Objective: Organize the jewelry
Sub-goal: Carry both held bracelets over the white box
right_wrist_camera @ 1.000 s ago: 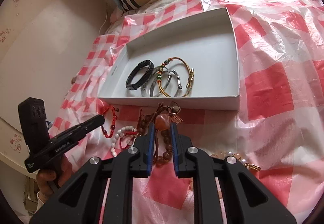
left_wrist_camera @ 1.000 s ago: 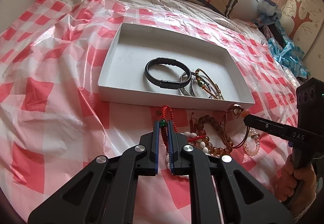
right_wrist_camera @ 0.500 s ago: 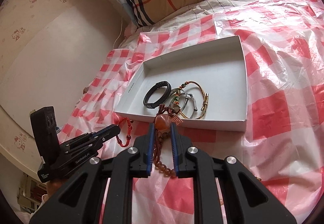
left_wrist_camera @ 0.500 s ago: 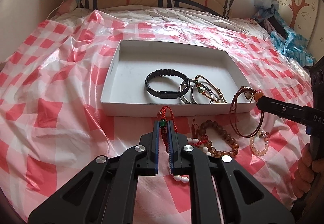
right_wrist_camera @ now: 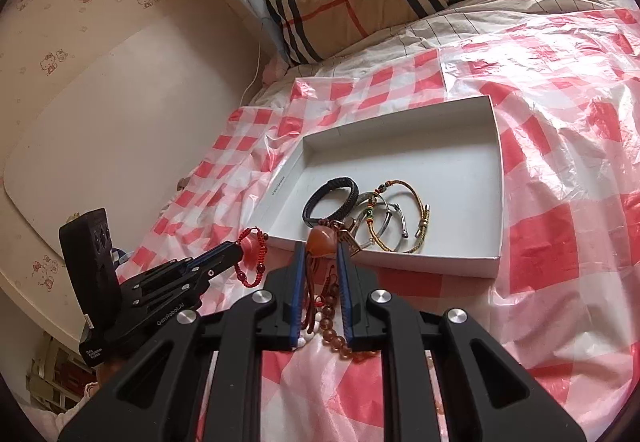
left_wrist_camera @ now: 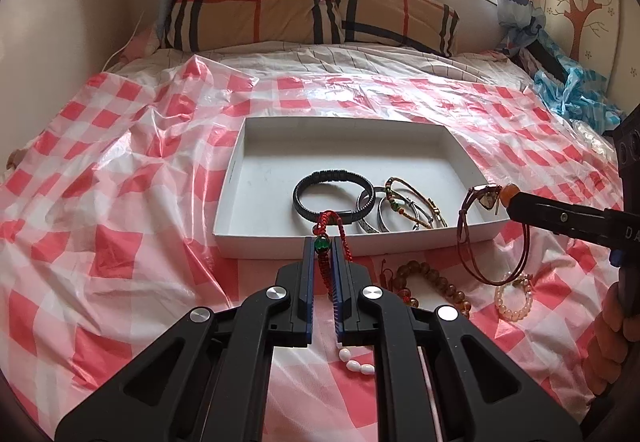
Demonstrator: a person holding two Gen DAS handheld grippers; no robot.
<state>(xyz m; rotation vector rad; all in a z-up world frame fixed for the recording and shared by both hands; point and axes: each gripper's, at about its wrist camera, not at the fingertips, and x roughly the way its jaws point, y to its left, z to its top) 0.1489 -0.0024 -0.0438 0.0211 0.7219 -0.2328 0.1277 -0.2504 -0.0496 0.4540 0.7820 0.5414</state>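
Left gripper (left_wrist_camera: 322,242) clamped narrow on a red woven cord bracelet (left_wrist_camera: 332,230) with a green bead at the fingertips; its loop hangs clear in front of the near wall of the white tray (left_wrist_camera: 236,178). Right gripper (right_wrist_camera: 318,244) closed on an amber bead of a brown cord bracelet (right_wrist_camera: 320,238), the cord drooping in a long loop below the jaws, beside the tray's right corner in the left wrist view. Tray sits on a red-checked plastic sheet (left_wrist_camera: 120,242) over the bed and already holds a black braided bracelet (left_wrist_camera: 332,192), silver bangles (left_wrist_camera: 374,210) and a gold cord bracelet (left_wrist_camera: 416,198), bunched toward the near right. Loose on the sheet, just short of the tray: a brown bead bracelet (left_wrist_camera: 436,282), a pale pink bead bracelet (left_wrist_camera: 514,300), white beads (left_wrist_camera: 356,362). Risks, as I judge them: both hanging loops could snag the tray's near wall on the way in and drag the light tray across the slick sheet. The brown cord's low loop may catch the beads beneath. Grip on a single round bead looks prone to slipping. Dropping onto the crowded corner invites tangling.
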